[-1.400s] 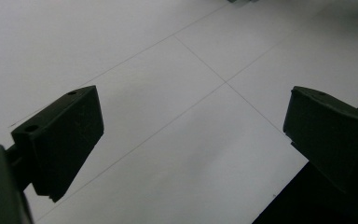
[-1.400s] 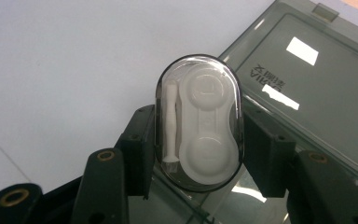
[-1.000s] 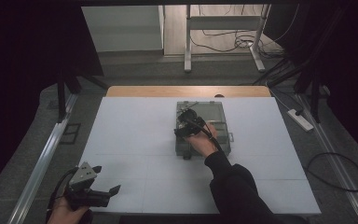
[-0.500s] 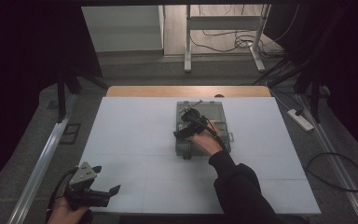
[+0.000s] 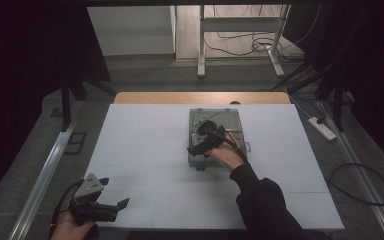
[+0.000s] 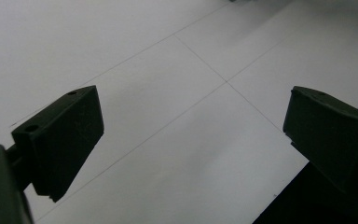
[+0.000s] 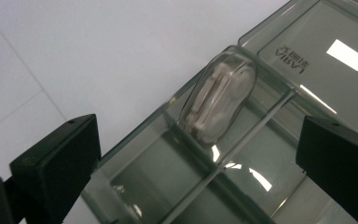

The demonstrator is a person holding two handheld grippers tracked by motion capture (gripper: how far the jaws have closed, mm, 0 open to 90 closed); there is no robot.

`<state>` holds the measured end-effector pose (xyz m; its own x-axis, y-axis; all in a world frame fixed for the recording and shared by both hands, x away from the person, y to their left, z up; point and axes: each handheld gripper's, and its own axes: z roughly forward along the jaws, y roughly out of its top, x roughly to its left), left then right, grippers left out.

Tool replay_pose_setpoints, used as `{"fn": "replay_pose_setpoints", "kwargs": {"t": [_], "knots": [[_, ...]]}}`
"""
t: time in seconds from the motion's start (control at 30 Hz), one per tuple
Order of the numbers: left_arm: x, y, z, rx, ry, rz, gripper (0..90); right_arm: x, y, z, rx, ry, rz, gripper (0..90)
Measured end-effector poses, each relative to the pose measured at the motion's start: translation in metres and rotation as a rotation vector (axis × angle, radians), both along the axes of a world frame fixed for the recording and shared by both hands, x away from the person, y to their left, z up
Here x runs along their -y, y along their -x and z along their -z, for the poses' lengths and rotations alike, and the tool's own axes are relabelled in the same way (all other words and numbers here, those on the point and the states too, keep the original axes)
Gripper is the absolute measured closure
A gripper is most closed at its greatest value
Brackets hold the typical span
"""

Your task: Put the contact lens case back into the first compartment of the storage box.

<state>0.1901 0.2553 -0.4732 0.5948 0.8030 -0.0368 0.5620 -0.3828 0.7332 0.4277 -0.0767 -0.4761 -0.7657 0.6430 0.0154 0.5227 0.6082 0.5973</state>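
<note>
The right gripper (image 7: 200, 154) has just opened its jaws wide with nothing between them, and the little white case (image 7: 219, 95) leans on a wall in the clear box (image 5: 215, 135) near the table's far edge, so a bump could tip it over.

The high view is dimly lit: the white tabletop (image 5: 145, 145) is evenly but weakly illuminated, while the surroundings are lost in near-black and fine detail is softened by grain. In the left gripper view, a broad soft shadow is cast across the sheet and the near black jaws are rendered slightly blurred. In the right gripper view, bright rectangular glare patches from overhead light are reflected on the clear plastic box (image 7: 279, 70), whose nearest edges are out of focus.
</note>
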Motion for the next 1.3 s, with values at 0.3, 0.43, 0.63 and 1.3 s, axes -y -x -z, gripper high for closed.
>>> {"fn": "replay_pose_setpoints", "kwargs": {"t": [0.3,0.43,0.63,1.3], "knots": [[0.0,0.0,0.0,0.0,0.002,0.0,5.0,0.006,0.014,0.002,-0.004,-0.009,-0.038,0.0],[0.0,0.0,0.0,0.001,0.003,0.001,4.9,0.006,0.019,0.001,-0.003,-0.011,-0.052,0.0],[-0.001,0.0,0.0,0.001,0.005,0.001,4.9,0.006,0.027,-0.001,0.002,-0.019,-0.071,0.0],[-0.001,0.0,0.0,0.003,0.007,0.003,4.9,0.024,0.043,-0.006,-0.015,-0.039,-0.087,0.0]]}}
